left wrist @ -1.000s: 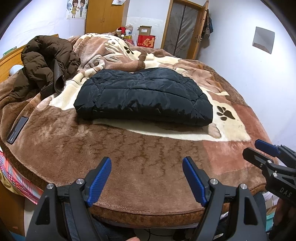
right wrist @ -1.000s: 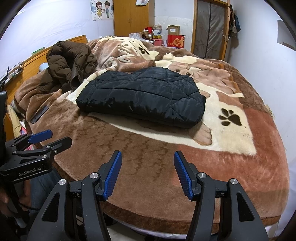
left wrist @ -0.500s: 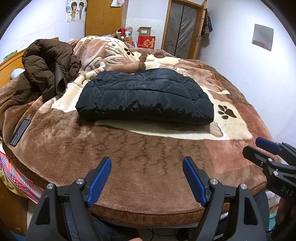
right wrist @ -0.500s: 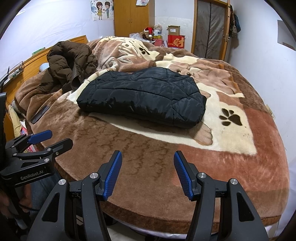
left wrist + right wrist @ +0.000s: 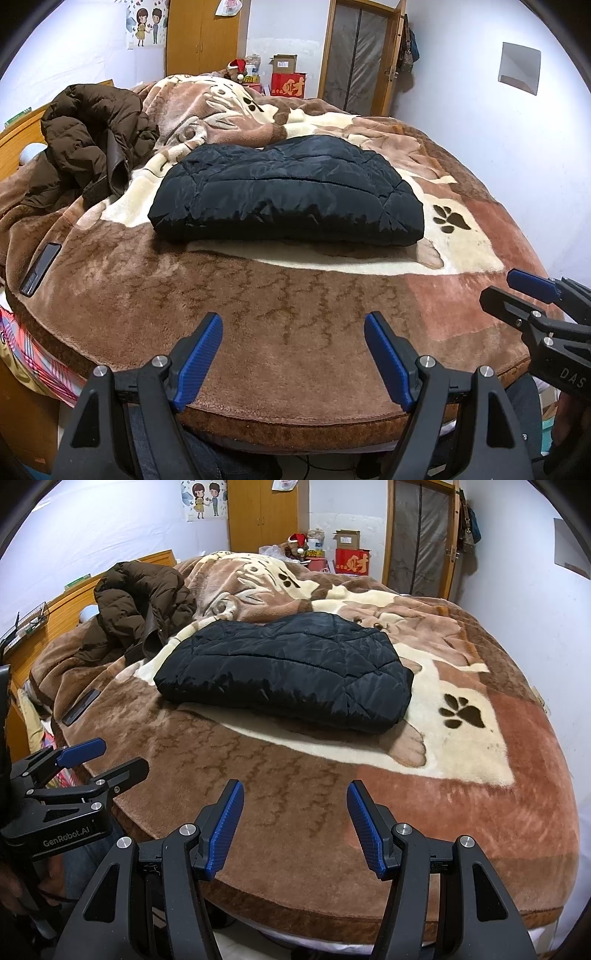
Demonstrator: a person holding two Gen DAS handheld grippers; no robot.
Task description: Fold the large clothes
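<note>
1. Black quilted jacket [image 5: 288, 192] lies folded into a thick, puffy rectangle, glossy, on the middle of the brown blanket [image 5: 295, 325].
2. Its long axis runs left to right; folded edge faces the near side.
3. Count: one black jacket, one crumpled brown jacket [image 5: 92, 136] far left, one phone [image 5: 40, 268] at left edge.
4. Left gripper [image 5: 293, 354] and right gripper [image 5: 295, 825]: both released, holding nothing, near edge, well apart from the black jacket.

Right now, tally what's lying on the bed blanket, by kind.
Black padded jacket, folded: 1
Brown puffer coat, in a heap: 1
Dark phone-like slab: 1
Total: 3
Both tongs, left and right, are open and empty.
</note>
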